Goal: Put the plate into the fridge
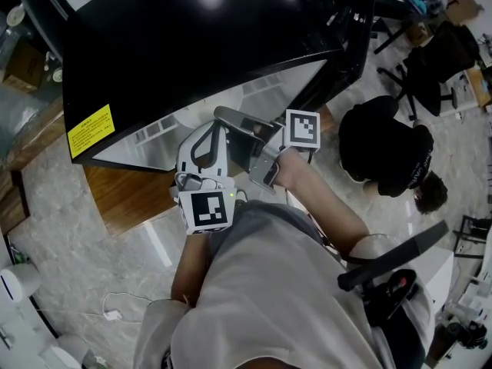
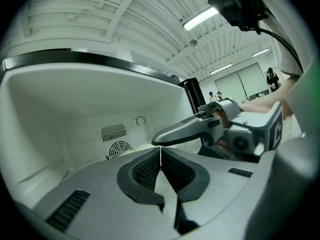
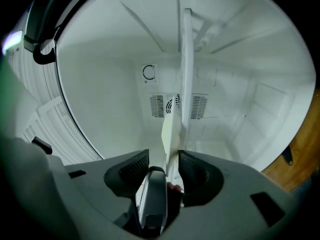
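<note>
The white plate (image 3: 185, 69) shows edge-on in the right gripper view, inside the white cavity of the fridge (image 3: 100, 99). Its near rim runs down between the jaws of my right gripper (image 3: 164, 160). Those jaws stand apart, with a gap beside the rim, so the pads do not press on it. A grey part sits low between them. My left gripper (image 2: 160, 152) is shut on nothing, just left of the right gripper (image 2: 192, 130). In the head view both the left gripper (image 1: 198, 138) and the right gripper (image 1: 231, 118) reach into the black fridge (image 1: 192, 44); the plate is hidden there.
A fan vent (image 2: 118, 149) and a round knob (image 2: 140, 120) sit on the fridge's back wall. The fridge stands on a wooden board (image 1: 127, 198) over a marble floor. A person in black (image 1: 388, 152) crouches at the right.
</note>
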`<control>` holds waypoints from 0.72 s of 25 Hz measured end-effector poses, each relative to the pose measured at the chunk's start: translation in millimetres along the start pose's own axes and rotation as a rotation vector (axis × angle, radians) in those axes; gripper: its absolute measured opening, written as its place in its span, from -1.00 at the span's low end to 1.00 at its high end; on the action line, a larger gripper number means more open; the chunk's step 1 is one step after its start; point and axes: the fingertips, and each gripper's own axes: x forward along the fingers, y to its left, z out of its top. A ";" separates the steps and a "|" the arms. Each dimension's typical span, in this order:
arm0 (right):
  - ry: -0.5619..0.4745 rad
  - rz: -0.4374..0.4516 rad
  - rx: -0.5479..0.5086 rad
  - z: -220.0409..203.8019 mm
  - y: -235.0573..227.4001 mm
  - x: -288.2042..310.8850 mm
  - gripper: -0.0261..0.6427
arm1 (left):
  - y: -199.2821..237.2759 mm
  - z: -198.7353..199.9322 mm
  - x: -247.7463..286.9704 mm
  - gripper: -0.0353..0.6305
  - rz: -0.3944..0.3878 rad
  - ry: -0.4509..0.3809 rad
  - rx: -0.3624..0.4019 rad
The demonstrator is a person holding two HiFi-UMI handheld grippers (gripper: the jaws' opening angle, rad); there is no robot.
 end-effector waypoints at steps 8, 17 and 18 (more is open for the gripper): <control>0.051 0.068 0.031 -12.8 11.0 -3.2 -0.38 | 17.9 -0.4 8.2 -0.83 0.052 -0.018 -0.016; 0.125 0.005 -0.161 -22.2 10.5 -15.9 -0.38 | 30.1 -3.9 14.7 -0.83 0.080 -0.016 -0.047; 0.138 -0.020 -0.236 -24.9 10.1 -18.0 -0.39 | 31.0 -4.2 14.9 -0.83 0.081 -0.017 -0.049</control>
